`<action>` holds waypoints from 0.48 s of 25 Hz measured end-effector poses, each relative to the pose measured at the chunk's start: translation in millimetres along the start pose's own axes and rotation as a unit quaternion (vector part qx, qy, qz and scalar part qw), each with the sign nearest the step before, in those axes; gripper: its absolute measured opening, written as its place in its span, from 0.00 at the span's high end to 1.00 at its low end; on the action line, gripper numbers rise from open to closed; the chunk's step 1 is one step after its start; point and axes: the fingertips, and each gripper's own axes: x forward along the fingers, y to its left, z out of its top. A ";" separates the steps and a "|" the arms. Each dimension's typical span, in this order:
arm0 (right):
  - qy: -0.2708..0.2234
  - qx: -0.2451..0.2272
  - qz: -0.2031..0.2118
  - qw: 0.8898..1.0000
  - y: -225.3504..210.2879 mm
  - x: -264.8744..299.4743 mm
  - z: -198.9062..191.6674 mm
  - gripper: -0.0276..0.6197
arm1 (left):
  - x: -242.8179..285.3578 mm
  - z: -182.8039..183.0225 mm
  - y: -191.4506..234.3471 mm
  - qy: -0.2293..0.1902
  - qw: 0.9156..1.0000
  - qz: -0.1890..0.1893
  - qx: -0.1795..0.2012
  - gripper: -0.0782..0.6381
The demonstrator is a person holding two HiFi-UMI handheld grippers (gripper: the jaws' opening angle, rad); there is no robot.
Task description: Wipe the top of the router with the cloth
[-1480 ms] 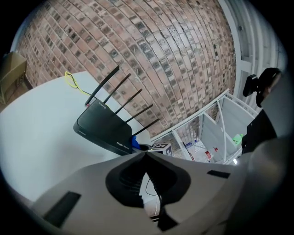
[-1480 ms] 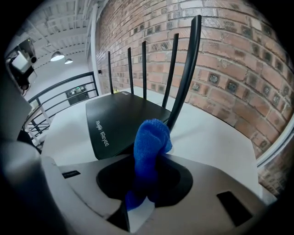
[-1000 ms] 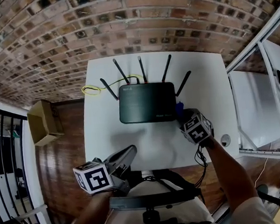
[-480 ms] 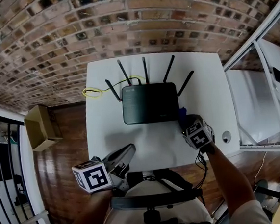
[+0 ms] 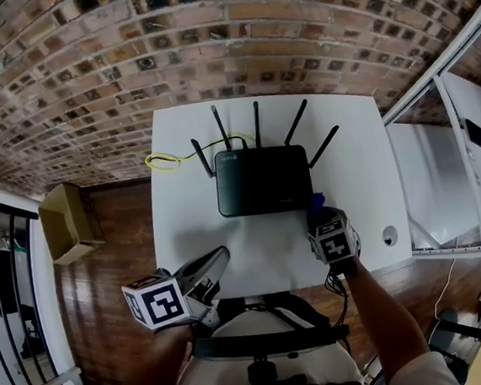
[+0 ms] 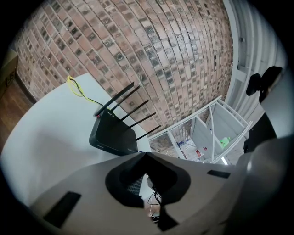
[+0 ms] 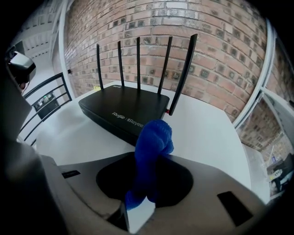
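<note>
A black router [image 5: 263,179] with several upright antennas lies at the back middle of the white table [image 5: 185,227]. My right gripper [image 5: 318,215] is just off the router's front right corner, shut on a blue cloth [image 5: 316,199]. In the right gripper view the cloth [image 7: 152,148] bunches up between the jaws, with the router [image 7: 124,109] close ahead. My left gripper [image 5: 218,262] hangs at the table's near edge, left of centre, shut with nothing in it. The left gripper view has the router [image 6: 112,133] farther off.
A yellow cable [image 5: 163,160] loops off the router's back left. A small white round fitting [image 5: 388,236] sits at the table's near right corner. A cardboard box [image 5: 64,223] stands on the wood floor to the left. A white metal rack [image 5: 442,176] borders the right, and a brick wall is behind.
The right gripper with the cloth has drawn back slightly toward the table's near edge and a little left. The head view has shifted a bit. The left gripper has stayed put.
</note>
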 end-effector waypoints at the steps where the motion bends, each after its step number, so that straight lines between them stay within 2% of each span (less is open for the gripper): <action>1: -0.001 0.010 -0.002 1.000 0.0 2.2 -1.1 0.78 | -1.3 0.7 2.0 0.002 1.000 0.000 0.001 0.89; 5: 0.005 0.038 -0.007 0.999 4.2 4.2 -3.3 0.78 | -6.0 6.2 5.1 0.004 1.000 -0.007 0.001 0.89; 12: 0.011 0.033 -0.028 0.999 5.2 9.6 -2.8 0.78 | -12.6 14.9 13.5 0.008 1.000 -0.012 0.000 0.89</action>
